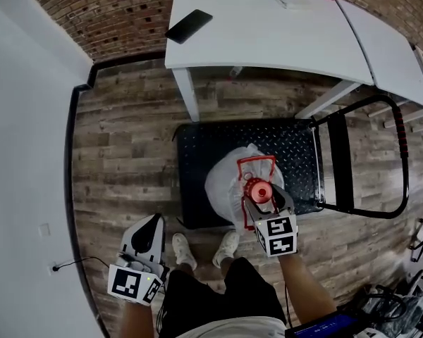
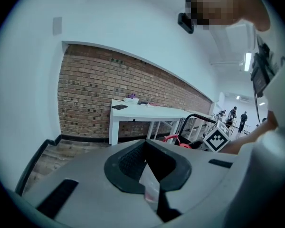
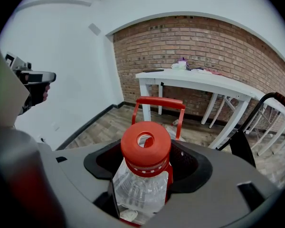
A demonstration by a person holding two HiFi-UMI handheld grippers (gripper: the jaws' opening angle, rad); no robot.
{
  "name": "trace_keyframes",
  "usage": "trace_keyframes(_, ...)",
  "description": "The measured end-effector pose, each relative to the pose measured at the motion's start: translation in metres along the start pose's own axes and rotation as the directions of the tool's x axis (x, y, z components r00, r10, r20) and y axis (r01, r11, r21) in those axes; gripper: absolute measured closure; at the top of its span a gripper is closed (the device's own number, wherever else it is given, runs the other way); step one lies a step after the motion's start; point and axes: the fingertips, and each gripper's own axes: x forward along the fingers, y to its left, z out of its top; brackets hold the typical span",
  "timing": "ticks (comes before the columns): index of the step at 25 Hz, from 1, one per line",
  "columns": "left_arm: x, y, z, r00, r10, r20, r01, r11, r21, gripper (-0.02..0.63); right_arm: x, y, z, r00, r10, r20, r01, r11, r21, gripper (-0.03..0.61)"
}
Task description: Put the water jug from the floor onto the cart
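Note:
The water jug [image 1: 225,178] is clear plastic with a red cap [image 3: 146,146] and a raised red handle [image 3: 156,102]. In the head view it sits over the near part of the cart's black studded deck [image 1: 204,153]; whether its base rests there I cannot tell. My right gripper [image 1: 262,194] comes in from the near side, its jaws wide and shut on the jug's neck just below the cap [image 3: 145,175]. My left gripper [image 1: 154,224] hangs over the wooden floor left of the cart, jaws together and holding nothing [image 2: 149,184].
The cart's black push handle [image 1: 402,153] stands at its right end. A white table [image 1: 268,41] with a dark phone [image 1: 189,25] is just beyond the cart. A white wall [image 1: 21,153] runs along the left. The person's feet [image 1: 185,251] are close to the cart's near edge.

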Motion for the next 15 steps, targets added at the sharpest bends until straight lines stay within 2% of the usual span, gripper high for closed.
trace_keyframes(10,-0.001,0.012,-0.022,1.0,0.018,-0.024,-0.019,0.999,-0.042,0.62,0.035,0.002,-0.036,0.999,-0.011,-0.041,0.011,1.0,-0.003,0.273)
trace_keyframes(15,-0.001,0.013,-0.029,0.999,0.018,-0.039,-0.02,0.999,-0.043,0.62,0.041,0.002,-0.037,0.999,-0.015,-0.04,0.015,1.0,-0.003,0.273)
